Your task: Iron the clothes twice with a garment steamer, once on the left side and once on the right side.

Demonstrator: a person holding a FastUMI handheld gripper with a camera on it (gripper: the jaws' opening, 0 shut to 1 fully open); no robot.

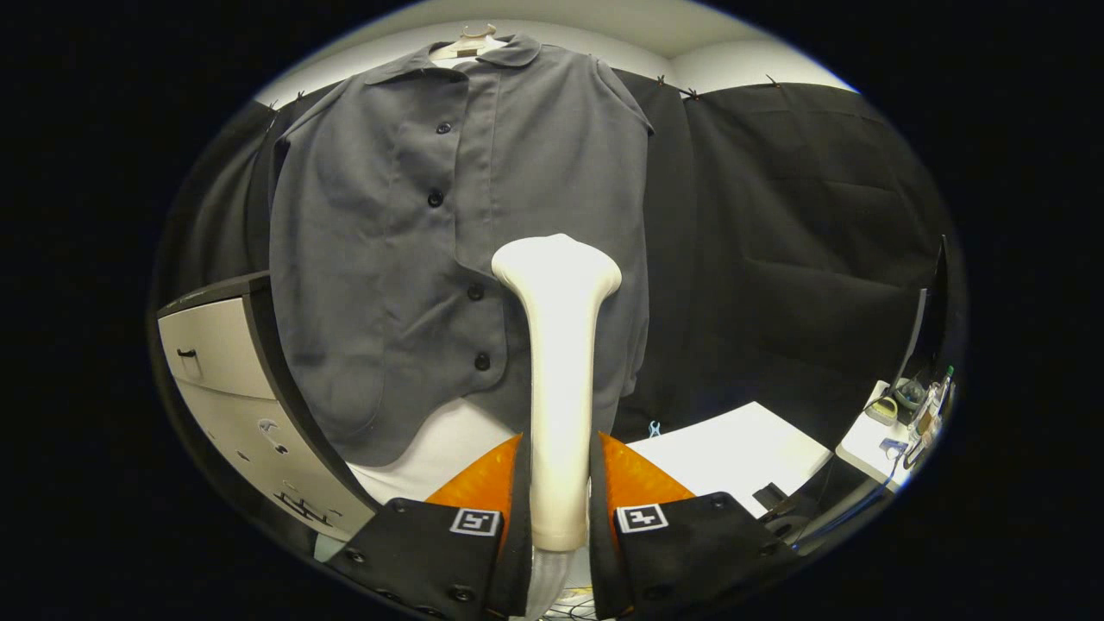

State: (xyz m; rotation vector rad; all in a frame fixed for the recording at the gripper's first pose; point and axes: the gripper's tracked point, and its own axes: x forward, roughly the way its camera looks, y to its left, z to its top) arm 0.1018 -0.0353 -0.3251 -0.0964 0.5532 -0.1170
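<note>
The gripper (pixel 559 483) clenches the garment steamer (pixel 559 345) by its handle, head raised toward the grey shirt (pixel 388 259) hanging just ahead, ready for steaming.

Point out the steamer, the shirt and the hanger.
steamer (pixel 559 362): gripper view, on its handle, clamped between the gripper (pixel 559 470) fingers.
shirt (pixel 379 259): gripper view, on the front panel beside the buttons.
hanger (pixel 470 43): gripper view, on its top above the collar.

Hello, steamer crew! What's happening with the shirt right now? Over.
Fingers shut on white garment steamer. Steamer head up against hanging grey buttoned shirt, right of the buttons. Nothing in the way.
</note>
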